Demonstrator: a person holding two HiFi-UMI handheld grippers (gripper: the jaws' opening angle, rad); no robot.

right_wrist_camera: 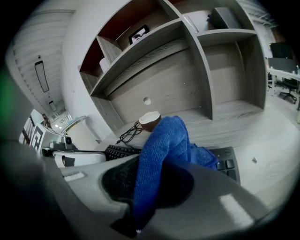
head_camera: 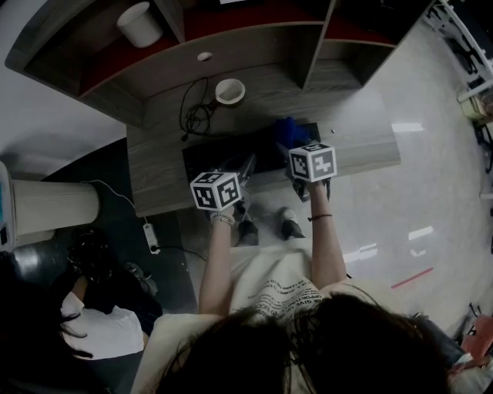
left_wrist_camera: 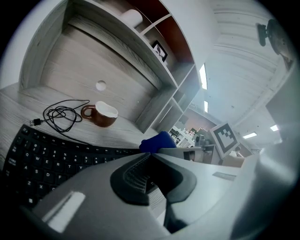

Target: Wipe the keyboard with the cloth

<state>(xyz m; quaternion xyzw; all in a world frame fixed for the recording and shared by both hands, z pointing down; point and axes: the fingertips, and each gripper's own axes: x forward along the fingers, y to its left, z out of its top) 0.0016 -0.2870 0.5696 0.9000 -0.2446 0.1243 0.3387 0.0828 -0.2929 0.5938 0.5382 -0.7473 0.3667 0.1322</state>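
Observation:
A black keyboard point(head_camera: 231, 154) lies on the grey wooden desk point(head_camera: 362, 142). My right gripper point(head_camera: 302, 146) is shut on a blue cloth point(head_camera: 291, 132), which drapes over the keyboard's right end. In the right gripper view the blue cloth point(right_wrist_camera: 164, 140) runs from between the jaws onto the keyboard point(right_wrist_camera: 227, 164). My left gripper point(head_camera: 246, 168) hovers over the keyboard's front middle, jaws shut with nothing in them. The left gripper view shows the keyboard point(left_wrist_camera: 47, 154) at lower left and the cloth point(left_wrist_camera: 157, 141) just beyond the jaws.
A brown mug point(head_camera: 229, 91) and a coiled black cable point(head_camera: 196, 115) sit behind the keyboard. Shelves rise at the desk's back, one holding a white cup point(head_camera: 140, 23). On the floor at left are a power strip point(head_camera: 152, 237) and another person point(head_camera: 100, 323).

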